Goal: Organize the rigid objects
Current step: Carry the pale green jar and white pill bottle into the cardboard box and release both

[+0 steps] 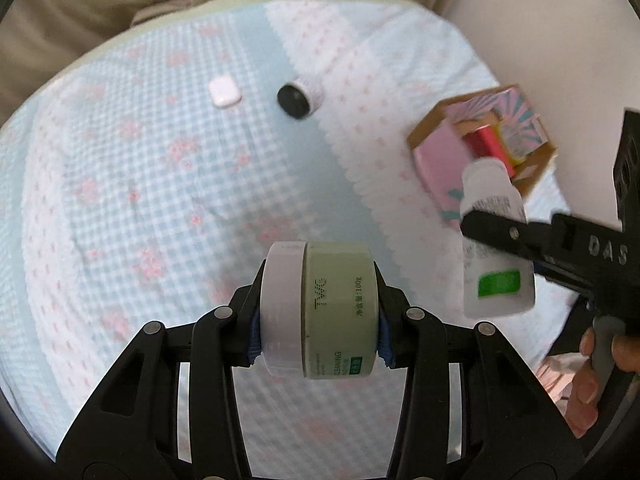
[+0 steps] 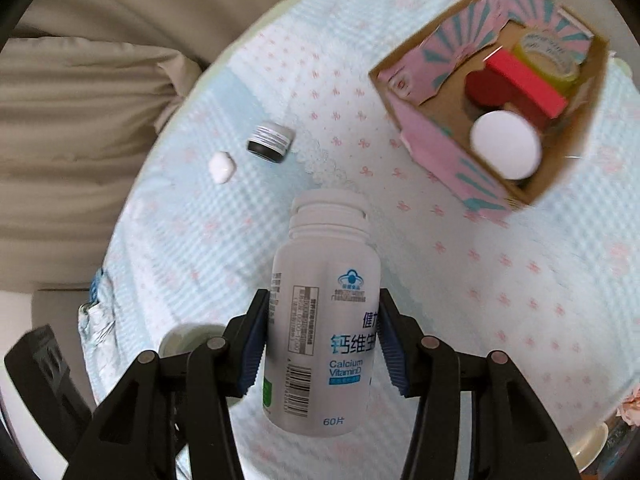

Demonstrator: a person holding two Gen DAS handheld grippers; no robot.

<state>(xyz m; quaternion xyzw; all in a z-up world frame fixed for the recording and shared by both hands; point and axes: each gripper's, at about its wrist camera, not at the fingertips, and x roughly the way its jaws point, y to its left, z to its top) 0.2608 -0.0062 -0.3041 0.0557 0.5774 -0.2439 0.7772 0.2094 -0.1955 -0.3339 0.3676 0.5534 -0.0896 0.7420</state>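
The left gripper (image 1: 318, 320) is clamped on a round green jar (image 1: 320, 312), and the right gripper (image 2: 322, 344) is clamped on a white pill bottle (image 2: 324, 320). Both hang above the round surface (image 2: 500, 280), likely so they can go into the cardboard box (image 2: 436, 144), where other things already sit. A small black jar (image 1: 298, 100) and a white case (image 1: 224, 90) wait on the cloth.

Round table (image 1: 120, 184) under a quilted pale-blue checked cloth (image 2: 500, 280) with pink flowers. Behind, beige sofa cushions (image 2: 80, 92), creased. Pale wall (image 1: 532, 28) beside. Soft, even indoor light.
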